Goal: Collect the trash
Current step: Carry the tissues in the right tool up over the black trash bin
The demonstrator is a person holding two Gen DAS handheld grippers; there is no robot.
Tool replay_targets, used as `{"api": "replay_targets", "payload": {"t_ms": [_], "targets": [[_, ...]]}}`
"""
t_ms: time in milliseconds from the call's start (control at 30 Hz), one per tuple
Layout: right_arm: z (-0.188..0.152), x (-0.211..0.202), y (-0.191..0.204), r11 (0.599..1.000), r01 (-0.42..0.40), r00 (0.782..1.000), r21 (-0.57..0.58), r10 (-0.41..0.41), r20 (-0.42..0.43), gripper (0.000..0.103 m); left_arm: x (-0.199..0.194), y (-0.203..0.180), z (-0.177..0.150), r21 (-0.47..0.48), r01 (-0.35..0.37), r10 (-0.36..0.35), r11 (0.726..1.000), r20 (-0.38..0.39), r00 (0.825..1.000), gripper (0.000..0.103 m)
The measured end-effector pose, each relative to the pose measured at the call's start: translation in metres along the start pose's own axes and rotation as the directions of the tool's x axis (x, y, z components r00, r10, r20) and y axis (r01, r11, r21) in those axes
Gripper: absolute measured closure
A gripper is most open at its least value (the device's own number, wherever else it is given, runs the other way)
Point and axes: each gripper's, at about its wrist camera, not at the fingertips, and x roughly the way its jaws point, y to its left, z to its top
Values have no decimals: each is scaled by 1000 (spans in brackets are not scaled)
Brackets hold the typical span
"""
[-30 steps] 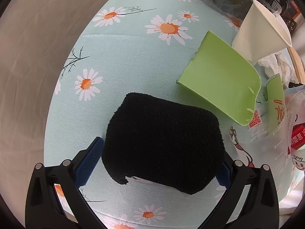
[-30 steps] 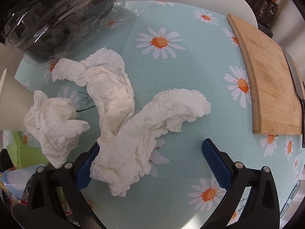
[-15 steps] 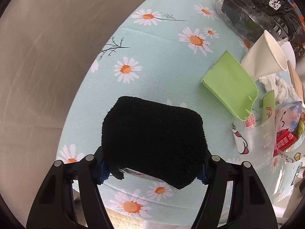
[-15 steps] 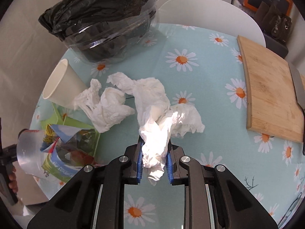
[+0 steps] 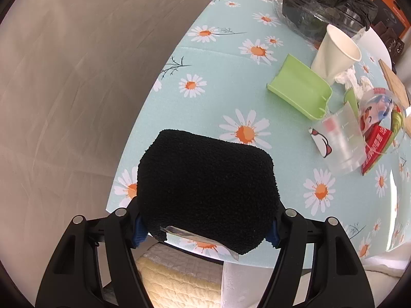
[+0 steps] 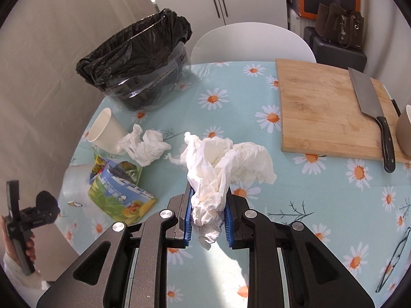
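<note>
The right gripper (image 6: 207, 218) is clamped on a crumpled white tissue (image 6: 218, 169), whose bulk spills forward over the daisy tablecloth (image 6: 321, 205); a second ago its fingers stood wide apart around that tissue, which lay flat on the cloth. The view now sits higher, taking in the bin lined with a black bag (image 6: 138, 64) at the table's far edge, the tipped paper cup (image 6: 105, 131), a second tissue wad (image 6: 146, 146) beside it, and a flattened drink carton (image 6: 120, 192). The left gripper (image 5: 205, 220) is closed on a black fuzzy object (image 5: 205, 184); earlier its blue pads stood wider beside it. It now hangs near the table's edge, farther from the green tray (image 5: 300, 87) and clear plastic cup (image 5: 341, 141).
</note>
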Motion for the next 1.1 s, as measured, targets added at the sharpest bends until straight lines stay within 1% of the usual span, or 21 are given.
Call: {"api": "replay_targets", "payload": {"t_ms": [67, 133, 200, 300, 400, 433, 500, 533, 600, 633, 733, 833, 900, 967, 1100], "targets": [[-5, -10, -4, 1000, -11, 1000, 9, 11, 18, 84, 4, -3, -6, 4, -5, 5, 1000, -14, 1000, 34], [-8, -19, -11, 998, -58, 998, 38, 57, 28, 84, 2, -4, -15, 10, -12, 12, 1000, -24, 1000, 34], [-10, -27, -16, 994, -93, 995, 58, 90, 42, 84, -3, -6, -24, 23, -32, 32, 999, -22, 999, 34], [-12, -31, -22, 991, -116, 993, 63, 113, 44, 84, -14, -7, -35, 31, -37, 37, 999, -15, 999, 34], [-14, -32, -28, 988, -139, 989, 73, 135, 56, 84, -21, -9, -39, 41, -49, 49, 998, -6, 999, 34], [-15, -33, -30, 986, -145, 988, 76, 141, 64, 84, -23, -9, -39, 50, -49, 49, 998, -2, 999, 34], [-16, -35, -33, 984, -152, 986, 87, 146, 80, 84, -31, -9, -36, 57, -19, 18, 998, 25, 1000, 34], [-17, -37, -34, 983, -155, 985, 97, 147, 88, 84, -33, -8, -33, 60, -16, 15, 998, 31, 999, 34], [-17, -40, -36, 978, -172, 982, 115, 161, 101, 84, -38, -9, -24, 83, -33, 29, 996, 50, 998, 34], [-16, -42, -37, 976, -180, 980, 120, 167, 107, 84, -41, -10, -19, 92, -27, 22, 995, 57, 998, 34], [-11, -47, -34, 979, -166, 981, 117, 151, 125, 84, -45, -11, 1, 118, -32, 22, 993, 88, 996, 34], [-2, -52, -28, 979, -161, 978, 124, 142, 151, 84, -46, -12, 23, 162, -23, 5, 987, 114, 993, 34], [4, -55, -21, 984, -127, 980, 125, 105, 168, 83, -45, -12, 39, 195, -15, -9, 981, 124, 992, 34], [10, -59, -13, 987, -90, 981, 133, 64, 185, 82, -42, -12, 55, 226, -25, -6, 974, 135, 991, 34], [24, -68, 7, 988, -53, 977, 146, 21, 213, 82, -42, -11, 86, 309, 4, -55, 951, 155, 986, 34]]}}
